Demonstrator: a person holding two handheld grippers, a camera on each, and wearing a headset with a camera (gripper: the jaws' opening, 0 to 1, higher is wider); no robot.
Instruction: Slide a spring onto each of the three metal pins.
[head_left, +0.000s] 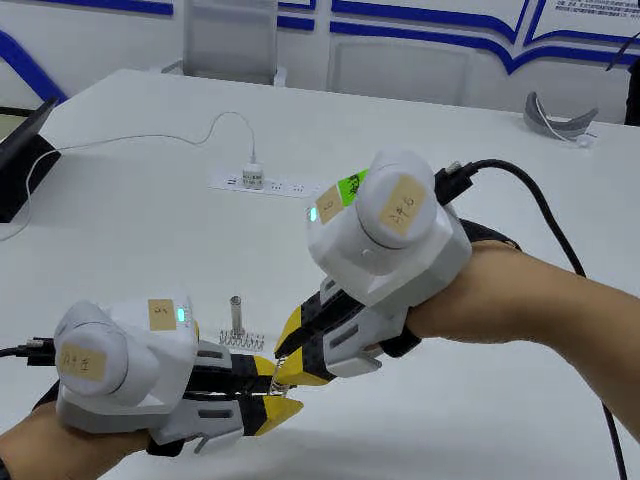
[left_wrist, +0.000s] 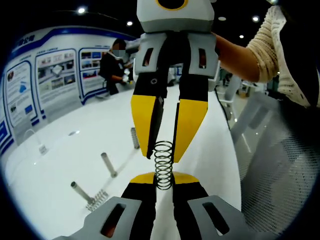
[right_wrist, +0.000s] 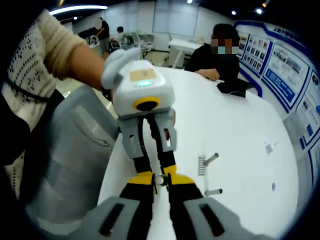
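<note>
Now, thin silver coiled spring (left_wrist: 163, 165), left fingers (left_wrist: 141, 197) clamped on it, right fingers (left_wrist: 145, 120) unclear

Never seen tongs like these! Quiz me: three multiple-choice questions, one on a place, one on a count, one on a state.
1. Where do the spare springs lie? A) beside a pin B) in a bowl C) on a plate
2. How many metal pins stand on the table? A) one B) three C) five
3. The spring between the tongs is: A) on a pin B) flat on the table C) held in the air
1 A: they lie at a pin's foot. 2 B: the left gripper view shows three. 3 C: the left tongs grip it, the right tongs flank its top.
</note>
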